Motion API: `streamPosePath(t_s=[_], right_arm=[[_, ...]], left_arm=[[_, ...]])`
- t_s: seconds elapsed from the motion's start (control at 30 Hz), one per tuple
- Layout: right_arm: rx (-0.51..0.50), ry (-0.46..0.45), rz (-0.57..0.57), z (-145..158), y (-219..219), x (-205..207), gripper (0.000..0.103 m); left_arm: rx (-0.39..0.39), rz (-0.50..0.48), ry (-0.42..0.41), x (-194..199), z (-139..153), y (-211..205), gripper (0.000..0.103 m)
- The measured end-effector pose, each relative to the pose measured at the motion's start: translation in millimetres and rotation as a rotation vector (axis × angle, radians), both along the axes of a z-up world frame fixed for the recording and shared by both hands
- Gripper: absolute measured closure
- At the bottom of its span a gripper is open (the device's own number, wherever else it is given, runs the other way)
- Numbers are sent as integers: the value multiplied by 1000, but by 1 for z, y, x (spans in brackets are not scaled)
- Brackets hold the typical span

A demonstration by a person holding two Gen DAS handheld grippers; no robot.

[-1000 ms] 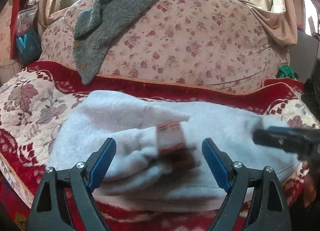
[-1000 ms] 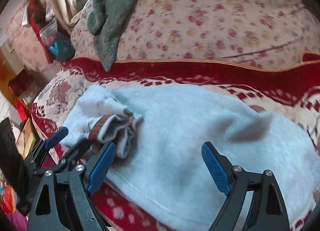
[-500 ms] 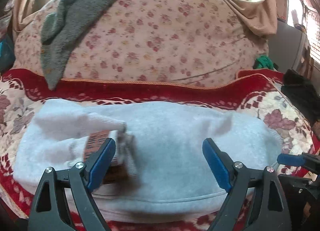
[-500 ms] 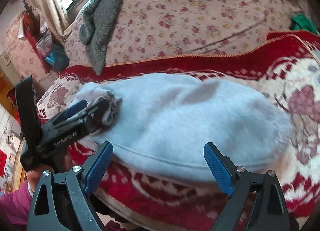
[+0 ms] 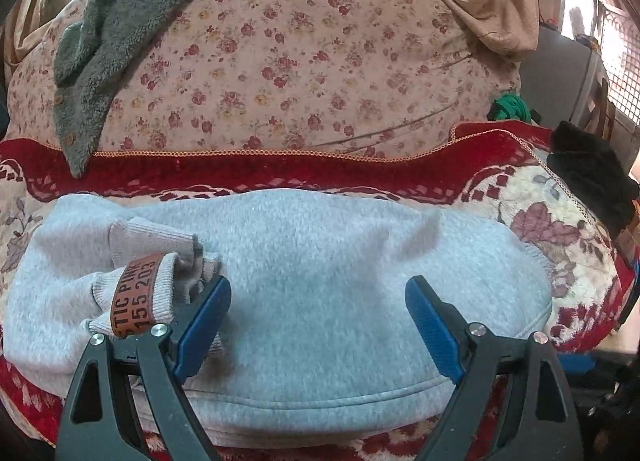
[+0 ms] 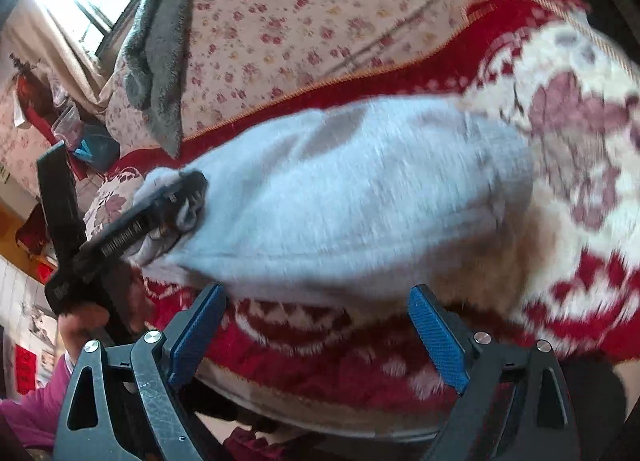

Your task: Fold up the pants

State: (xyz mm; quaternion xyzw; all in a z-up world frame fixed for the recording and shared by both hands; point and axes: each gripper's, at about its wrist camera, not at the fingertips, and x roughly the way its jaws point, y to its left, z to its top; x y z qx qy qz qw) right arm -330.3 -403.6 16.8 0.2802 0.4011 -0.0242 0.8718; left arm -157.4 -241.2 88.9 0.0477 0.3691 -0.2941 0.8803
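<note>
Pale grey fleece marks the pants (image 5: 320,281), which we take as our landmark: in the left wrist view they lie folded into a broad mound on the red and cream floral blanket (image 5: 560,221). The left gripper (image 5: 318,321) hovers over the near edge of the pants with its blue pads spread wide, pinching nothing. Its left pad touches or lies just beside the ribbed cuffs (image 5: 160,261), which are heaped on the left part of the pants and carry a brown printed label (image 5: 134,301). Behind the pants rises a rose-print cushion (image 5: 300,61), with a grey fleece garment (image 5: 120,29) draped over its upper left. Far right of the pants lies a black cloth (image 5: 592,177). In the right wrist view, which is motion-blurred, we see the pants (image 6: 360,197) on the same blanket (image 6: 580,141). The right gripper (image 6: 316,337) sits in front of the near edge of the pants, its pads apart and empty. The left gripper (image 6: 188,197) appears at the left end of the pants, held by the left hand (image 6: 84,325).
</note>
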Motion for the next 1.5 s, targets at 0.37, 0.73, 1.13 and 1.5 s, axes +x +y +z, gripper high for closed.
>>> streamPosePath(t_s=[0.37,0.73,1.13,1.5], right_arm=[[181,-17,-182,-46,-42,10,4],[184,-107,-189,-49,-48,28,24],[231,-161,-167,-64,-55,27,18],[211,-179,-132,-65,-54,25,18]], left_arm=[[7,-1,28,12,-8,1,15],[6,-140,68,37,-1,-35,15],[114,-476,113,68,-19,-132,15],[165,-643,193,82,-46,-193,15]])
